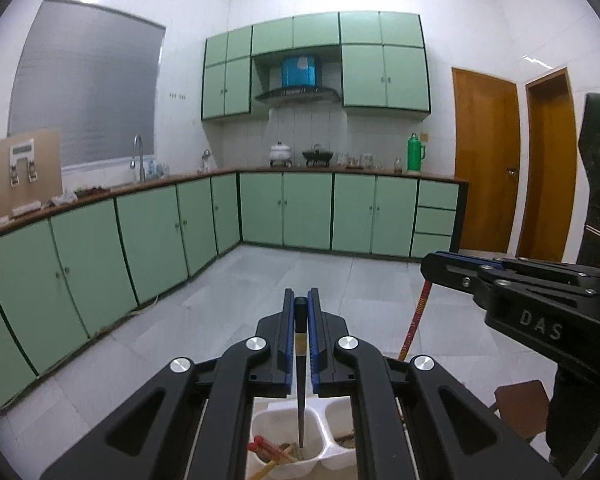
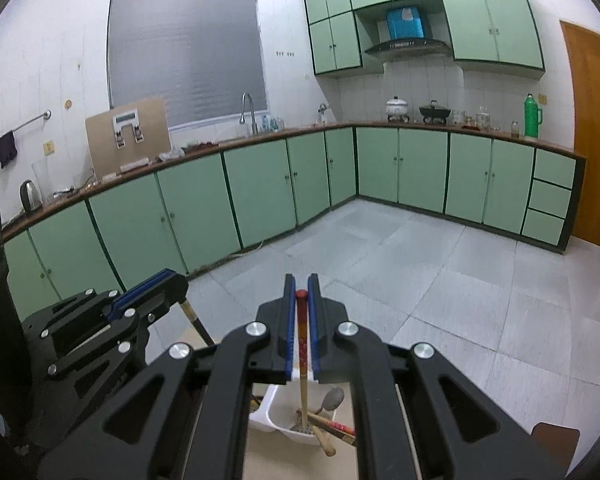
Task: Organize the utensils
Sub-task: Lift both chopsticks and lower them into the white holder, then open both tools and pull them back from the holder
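Black chopstick (image 1: pixel 301 360) hangs upright in your clenched left gripper (image 1: pixel 300 312), tip over the white holder (image 1: pixel 320 446); right gripper (image 2: pixel 301 296) clamps the red chopstick (image 2: pixel 302 344).

Blk chopstick (image 1: pixel 300 364), red chopstick (image 2: pixel 302 352) upright over white holder (image 1: pixel 320 446).

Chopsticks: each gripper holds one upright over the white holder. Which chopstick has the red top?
The one in the right gripper: the red-topped chopstick. The left gripper holds a black-topped chopstick.

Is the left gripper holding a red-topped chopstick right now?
No. In the left wrist view the left gripper is shut on a dark chopstick with a black top, hanging point-down over the white utensil holder.
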`<state>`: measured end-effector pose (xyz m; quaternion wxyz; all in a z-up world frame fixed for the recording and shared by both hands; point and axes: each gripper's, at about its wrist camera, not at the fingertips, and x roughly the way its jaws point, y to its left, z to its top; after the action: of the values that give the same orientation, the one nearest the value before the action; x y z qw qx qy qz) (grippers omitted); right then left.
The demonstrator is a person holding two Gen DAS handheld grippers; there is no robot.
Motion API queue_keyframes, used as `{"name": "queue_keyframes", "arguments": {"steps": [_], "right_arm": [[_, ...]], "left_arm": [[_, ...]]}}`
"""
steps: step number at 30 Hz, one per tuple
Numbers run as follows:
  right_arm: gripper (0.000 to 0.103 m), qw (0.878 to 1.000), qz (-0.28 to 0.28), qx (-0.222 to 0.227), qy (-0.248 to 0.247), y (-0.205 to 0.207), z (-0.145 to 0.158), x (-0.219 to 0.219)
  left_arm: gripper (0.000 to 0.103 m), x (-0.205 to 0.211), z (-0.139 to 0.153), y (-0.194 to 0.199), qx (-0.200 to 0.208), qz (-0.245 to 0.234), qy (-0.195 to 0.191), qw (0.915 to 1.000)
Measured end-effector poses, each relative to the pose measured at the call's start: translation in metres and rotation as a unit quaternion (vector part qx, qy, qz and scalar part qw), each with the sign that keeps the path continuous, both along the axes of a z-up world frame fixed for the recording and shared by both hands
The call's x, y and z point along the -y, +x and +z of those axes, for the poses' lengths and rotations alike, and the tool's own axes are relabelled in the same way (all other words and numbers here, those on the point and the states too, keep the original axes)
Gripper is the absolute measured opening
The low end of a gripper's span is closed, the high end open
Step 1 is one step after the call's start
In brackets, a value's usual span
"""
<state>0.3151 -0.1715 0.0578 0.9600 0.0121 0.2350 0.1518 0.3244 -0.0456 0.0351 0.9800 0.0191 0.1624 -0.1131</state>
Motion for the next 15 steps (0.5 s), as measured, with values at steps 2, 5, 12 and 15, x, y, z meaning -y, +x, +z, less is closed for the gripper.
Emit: {"name": "queue_keyframes", "arguments": {"steps": [2, 5, 12, 15], "right_arm": [[0.005, 1.0, 0.0, -0.006, -0.004, 0.001, -0.007, -0.003], [0.005, 1.0, 0.001, -0.017, -0.009, 0.002, -0.019, -0.009], [0.005, 0.999, 0.005, -0.039, -0.027, 0.002, -0.039, -0.022], [0.005, 0.998, 0.006, -0.052, -0.035, 0.002, -0.048, -0.024]], "left_arm": [[0.006, -0.002, -0.008, 0.003, -0.009, 0.0, 0.0, 1.0], [0.006, -0.003, -0.019, 0.007, -0.022, 0.001, 0.004, 0.9997], [0.006, -0.005, -0.04, 0.011, -0.051, 0.002, 0.006, 0.9987], [0.006, -0.006, -0.046, 0.013, -0.063, 0.001, 0.01, 0.9979]]}}
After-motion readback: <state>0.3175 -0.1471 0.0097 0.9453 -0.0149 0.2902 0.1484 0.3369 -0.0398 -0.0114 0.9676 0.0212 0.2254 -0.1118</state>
